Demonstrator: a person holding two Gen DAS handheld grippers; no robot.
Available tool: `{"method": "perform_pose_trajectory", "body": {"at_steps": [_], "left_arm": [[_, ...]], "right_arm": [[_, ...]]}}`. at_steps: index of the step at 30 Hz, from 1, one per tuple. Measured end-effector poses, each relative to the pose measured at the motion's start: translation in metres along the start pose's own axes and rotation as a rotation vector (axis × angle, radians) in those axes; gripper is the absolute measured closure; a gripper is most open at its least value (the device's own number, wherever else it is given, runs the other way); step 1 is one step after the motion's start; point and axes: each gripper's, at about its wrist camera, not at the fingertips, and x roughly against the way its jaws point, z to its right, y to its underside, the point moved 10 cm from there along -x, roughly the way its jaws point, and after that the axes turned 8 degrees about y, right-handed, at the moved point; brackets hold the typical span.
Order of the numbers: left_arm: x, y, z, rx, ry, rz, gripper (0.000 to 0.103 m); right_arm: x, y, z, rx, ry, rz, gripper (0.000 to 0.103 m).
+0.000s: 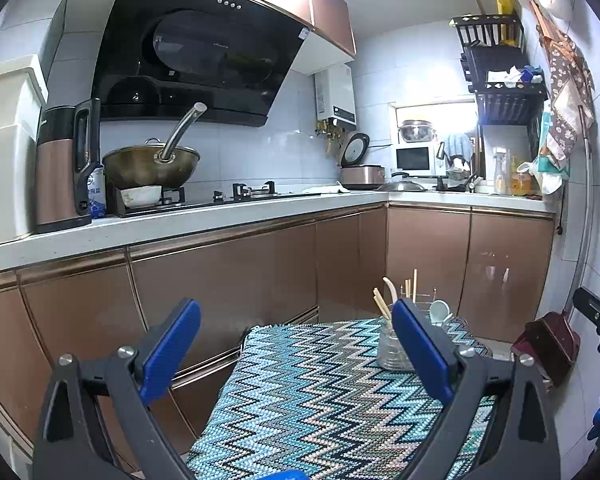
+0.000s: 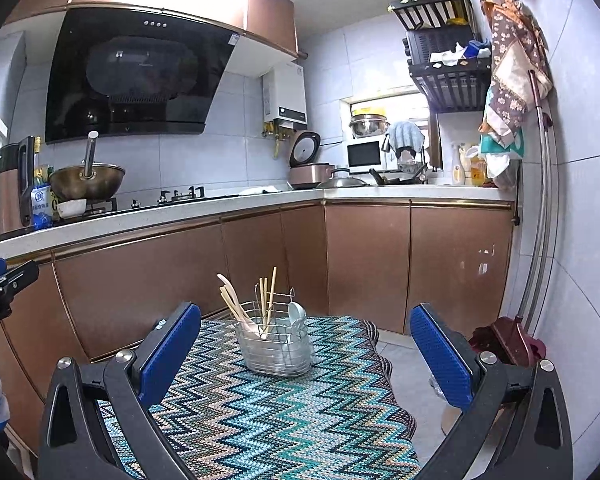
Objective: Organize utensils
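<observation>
Wooden chopsticks (image 2: pixel 269 296) standing light, stiff and slippery in the wire mesh utensil basket (image 2: pixel 278 350) are inviting a mid-shaft pinch, while both the left gripper (image 1: pixel 296 350) and right gripper (image 2: pixel 306 354) are holding jaws apart, empty.

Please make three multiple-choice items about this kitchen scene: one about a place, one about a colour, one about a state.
1. Where does the wire utensil basket stand?
A. on the zigzag cloth
B. on the counter
C. on the floor

2. What colour are the gripper pads?
A. red
B. blue
C. white

3. How is the right gripper?
A. shut on a spoon
B. shut on chopsticks
C. open, holding nothing

Answers:
1. A, the basket rests on the patterned cloth.
2. B, both pads show blue.
3. C, its jaws stand wide apart with nothing between them.
</observation>
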Motion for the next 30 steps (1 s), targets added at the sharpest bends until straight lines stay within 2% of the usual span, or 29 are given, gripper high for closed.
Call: {"method": "perform_pose_trajectory", "body": {"at_steps": [16,30], "left_arm": [[-0.001,-0.001,-0.004,0.000,-0.028,0.002,0.006],[-0.011,0.004,-0.008,0.006,-0.039,-0.015,0.006]], "right_arm": [[0.000,-0.004,-0.008,0.042,0.004,0.019,0.000],[-0.011,0.003,-0.009,0.048,0.001,-0.010,0.000]]}}
